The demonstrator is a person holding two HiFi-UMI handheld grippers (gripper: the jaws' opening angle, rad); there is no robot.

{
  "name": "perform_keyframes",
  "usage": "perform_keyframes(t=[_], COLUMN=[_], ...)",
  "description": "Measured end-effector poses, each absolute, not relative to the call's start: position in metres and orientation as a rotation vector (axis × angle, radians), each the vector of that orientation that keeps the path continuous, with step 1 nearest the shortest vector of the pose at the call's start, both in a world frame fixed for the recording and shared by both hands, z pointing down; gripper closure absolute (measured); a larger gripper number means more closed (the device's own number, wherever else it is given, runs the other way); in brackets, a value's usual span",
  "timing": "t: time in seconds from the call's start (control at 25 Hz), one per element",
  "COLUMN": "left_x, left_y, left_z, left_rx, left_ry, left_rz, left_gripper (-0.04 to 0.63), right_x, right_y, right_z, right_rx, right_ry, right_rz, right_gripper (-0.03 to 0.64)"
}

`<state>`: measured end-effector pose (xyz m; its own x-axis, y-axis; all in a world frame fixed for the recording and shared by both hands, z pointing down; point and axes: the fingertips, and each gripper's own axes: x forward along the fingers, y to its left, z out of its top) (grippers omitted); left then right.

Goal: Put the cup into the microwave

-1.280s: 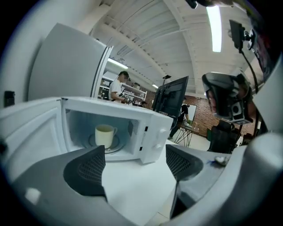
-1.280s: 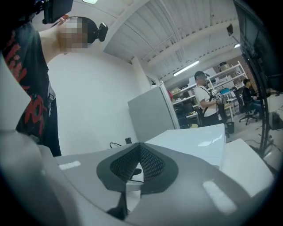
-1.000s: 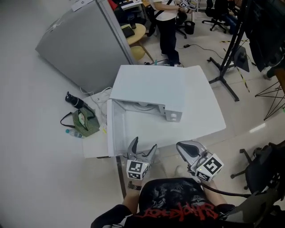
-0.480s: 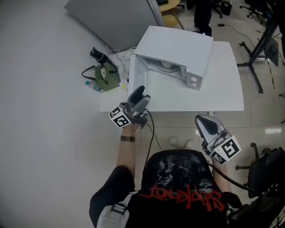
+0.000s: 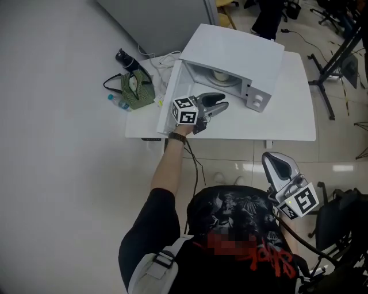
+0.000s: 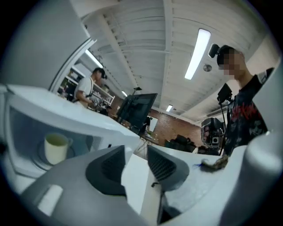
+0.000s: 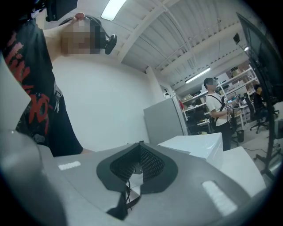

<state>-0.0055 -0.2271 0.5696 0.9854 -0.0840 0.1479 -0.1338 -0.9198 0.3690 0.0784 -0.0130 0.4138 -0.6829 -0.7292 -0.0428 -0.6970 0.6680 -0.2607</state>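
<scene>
The white microwave (image 5: pixel 236 54) stands on a white table (image 5: pixel 287 120) with its door (image 5: pixel 170 97) swung open to the left. A pale cup (image 5: pixel 220 74) sits inside on the turntable; the left gripper view shows the cup (image 6: pixel 56 148) upright in the cavity. My left gripper (image 5: pixel 220 103) hovers over the table in front of the opening, beside the door, pointing right. Its jaws are closing with nothing between them; only white surface shows in the gap (image 6: pixel 136 165). My right gripper (image 5: pixel 276 161) hangs off the table's front edge near my body, shut and empty (image 7: pixel 139 155).
A green bag (image 5: pixel 133 91), a small bottle (image 5: pixel 117 103) and a black object (image 5: pixel 124 59) lie on the floor left of the table. A grey partition (image 5: pixel 161 17) stands behind. A stand's legs (image 5: pixel 325 86) are at the right, and a person (image 5: pixel 270 17) stands beyond the table.
My left gripper went from the table's front edge up to the microwave opening, turned to point right, and its jaws narrowed. The right gripper stayed low by my body.
</scene>
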Motion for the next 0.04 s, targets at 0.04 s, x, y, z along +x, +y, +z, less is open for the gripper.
perform_keyframes(t=[0.04], left_x=[-0.0021], left_y=[-0.2270], left_z=[0.5923], left_rx=[2.720], left_ry=[-0.077], left_rz=[0.251], left_gripper=[0.472], right_x=[0.0712], right_y=[-0.0102], right_z=[0.4148], right_rx=[-1.187], right_ry=[2.737], right_rz=[-0.353], right_gripper=[0.617])
